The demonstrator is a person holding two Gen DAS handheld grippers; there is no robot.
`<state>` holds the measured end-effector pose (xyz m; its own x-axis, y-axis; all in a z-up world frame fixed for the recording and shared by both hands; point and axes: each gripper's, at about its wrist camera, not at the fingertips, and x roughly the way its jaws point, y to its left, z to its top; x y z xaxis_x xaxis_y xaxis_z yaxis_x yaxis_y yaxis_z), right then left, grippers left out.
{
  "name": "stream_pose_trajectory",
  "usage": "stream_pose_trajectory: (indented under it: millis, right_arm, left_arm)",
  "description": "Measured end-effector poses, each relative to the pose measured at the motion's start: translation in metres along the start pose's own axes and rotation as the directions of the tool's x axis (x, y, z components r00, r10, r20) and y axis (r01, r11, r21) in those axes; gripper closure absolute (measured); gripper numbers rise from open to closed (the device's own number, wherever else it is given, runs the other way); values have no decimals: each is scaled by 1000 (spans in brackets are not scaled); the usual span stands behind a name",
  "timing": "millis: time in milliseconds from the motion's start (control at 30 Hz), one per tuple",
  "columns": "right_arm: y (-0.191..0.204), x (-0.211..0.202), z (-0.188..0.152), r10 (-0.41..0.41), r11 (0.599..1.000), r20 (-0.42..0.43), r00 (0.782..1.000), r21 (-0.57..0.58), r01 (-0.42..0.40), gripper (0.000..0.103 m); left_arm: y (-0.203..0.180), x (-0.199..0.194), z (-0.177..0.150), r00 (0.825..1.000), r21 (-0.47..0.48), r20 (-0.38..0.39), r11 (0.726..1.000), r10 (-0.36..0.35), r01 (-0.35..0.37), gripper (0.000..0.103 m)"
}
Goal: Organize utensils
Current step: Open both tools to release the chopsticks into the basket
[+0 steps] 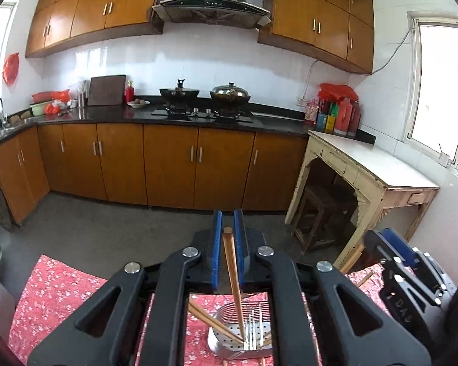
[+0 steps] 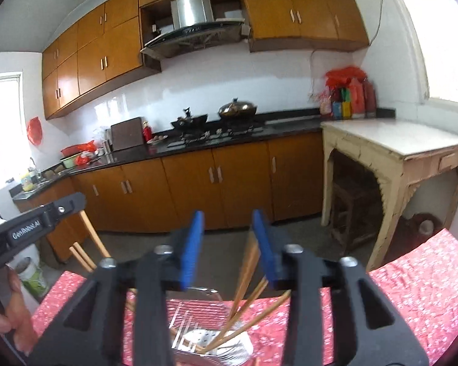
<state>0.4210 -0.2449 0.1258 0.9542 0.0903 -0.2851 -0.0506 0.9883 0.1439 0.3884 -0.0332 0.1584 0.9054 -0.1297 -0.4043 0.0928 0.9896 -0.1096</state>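
Blue pads (image 1: 217,253) of the left gripper (image 1: 229,238) stand slightly apart around a pair of wooden chopsticks (image 1: 231,265); a narrow gap shows on each side of the sticks, so they appear released rather than pinched, their lower tips already resting inside the steel utensil basket (image 1: 229,346) below. On the right gripper (image 2: 229,238) the pads (image 2: 191,253) stand wider apart, and a second bundle of chopsticks (image 2: 248,270) leans against the inner face of the right-hand pad, blurred, with its tips likewise down in the basket (image 2: 195,340). Several more sticks lie slanted in the same perforated holder. Both tools hover just above this holder, which sits on a red floral tablecloth (image 1: 61,286); the left tool's body (image 2: 30,225) and the hand (image 2: 12,302) that carries it appear at the edge of the right view. Beyond lie the kitchen floor, wooden cabinets, a black counter (image 1: 122,116) with two woks (image 1: 230,93) on the stove, and a pale side table (image 1: 372,161). Judged from this arrangement, the step in hand is dropping chopsticks into the basket. To do it well, keep each pair near upright until the tips seat, part the pads fully so nothing drags, then lift straight back to avoid tipping the light basket or flicking sticks out.
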Motion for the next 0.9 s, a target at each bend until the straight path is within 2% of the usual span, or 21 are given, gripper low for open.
stream_pose_trajectory:
  millis: [33, 67, 100, 300, 467, 633, 900]
  right_arm:
    - [0, -4, 0, -3, 1000, 6, 1000, -8, 3, 65]
    - [-1, -8, 0, -6, 1000, 11, 1000, -12, 6, 65]
    - [-1, -13, 0, -9, 1000, 18, 1000, -17, 9, 65]
    - [-12, -43, -6, -27, 999, 32, 999, -18, 27, 65]
    - [-20, -68, -26, -34, 999, 9, 999, -12, 34, 65]
    - [-25, -93, -58, -33, 999, -32, 999, -16, 33, 65]
    - [-40, -138, -126, -51, 998, -104, 993, -33, 47, 65]
  left_arm:
    - [1, -3, 2, 1000, 0, 8, 1000, 8, -8, 78]
    - [3, -11, 3, 1000, -2, 23, 1000, 19, -19, 67]
    - [4, -14, 3, 999, 0, 32, 1000, 23, -23, 63]
    - [9, -42, 0, 998, 22, 53, 999, 40, -41, 62]
    - [13, -58, -15, 998, 23, 42, 999, 49, -50, 60]
    - [19, -72, -47, 998, 21, 12, 998, 55, -55, 59]
    - [42, -103, -122, 996, 10, -21, 996, 89, -89, 58]
